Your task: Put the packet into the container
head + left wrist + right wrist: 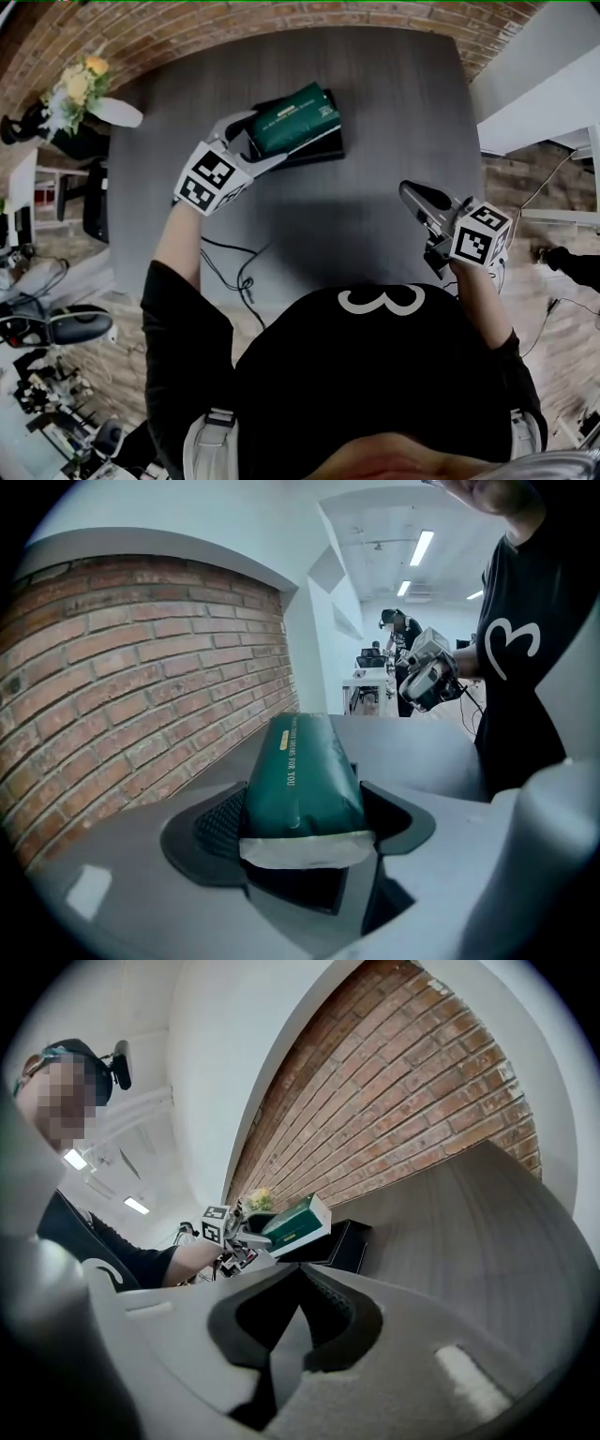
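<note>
In the head view, one green packet (295, 120) is gripped by the left hand-held gripper (253, 141) over one black container (323, 150), upper centre of the desk (394, 103). The right hand-held gripper (419, 199), lower right, is closed and empty. In the left gripper view, only the packet's end is pinched, so catching on the rim is risked. In the right gripper view, the jaws are seen together.

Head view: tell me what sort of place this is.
Probably an office or lab: a grey table by a brick wall, loose cables, and strip lights over desks behind.
</note>
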Demonstrator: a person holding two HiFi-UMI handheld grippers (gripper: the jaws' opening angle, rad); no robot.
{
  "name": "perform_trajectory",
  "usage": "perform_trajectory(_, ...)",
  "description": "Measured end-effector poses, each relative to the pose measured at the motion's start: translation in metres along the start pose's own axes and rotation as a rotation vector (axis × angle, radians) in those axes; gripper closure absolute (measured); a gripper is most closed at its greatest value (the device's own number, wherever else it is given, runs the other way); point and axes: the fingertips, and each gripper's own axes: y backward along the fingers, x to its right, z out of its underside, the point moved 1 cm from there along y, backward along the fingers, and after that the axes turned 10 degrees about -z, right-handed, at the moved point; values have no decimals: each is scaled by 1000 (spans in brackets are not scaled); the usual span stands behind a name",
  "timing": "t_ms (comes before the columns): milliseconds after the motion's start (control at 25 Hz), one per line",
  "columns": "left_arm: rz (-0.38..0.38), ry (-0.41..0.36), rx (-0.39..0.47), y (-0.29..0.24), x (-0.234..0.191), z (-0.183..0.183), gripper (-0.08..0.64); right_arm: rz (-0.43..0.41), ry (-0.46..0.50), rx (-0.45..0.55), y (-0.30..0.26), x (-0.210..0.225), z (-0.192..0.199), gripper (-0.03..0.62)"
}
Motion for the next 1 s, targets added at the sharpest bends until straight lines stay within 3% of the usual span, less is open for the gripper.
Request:
perform_trajectory(600, 132, -20, -7, -21, -15, 18, 163, 5, -63, -53, -16, 32, 5, 589)
perform_trajectory(1000, 167, -34, 60, -14, -20, 10, 163, 26, -93, -67, -14, 43, 13, 589)
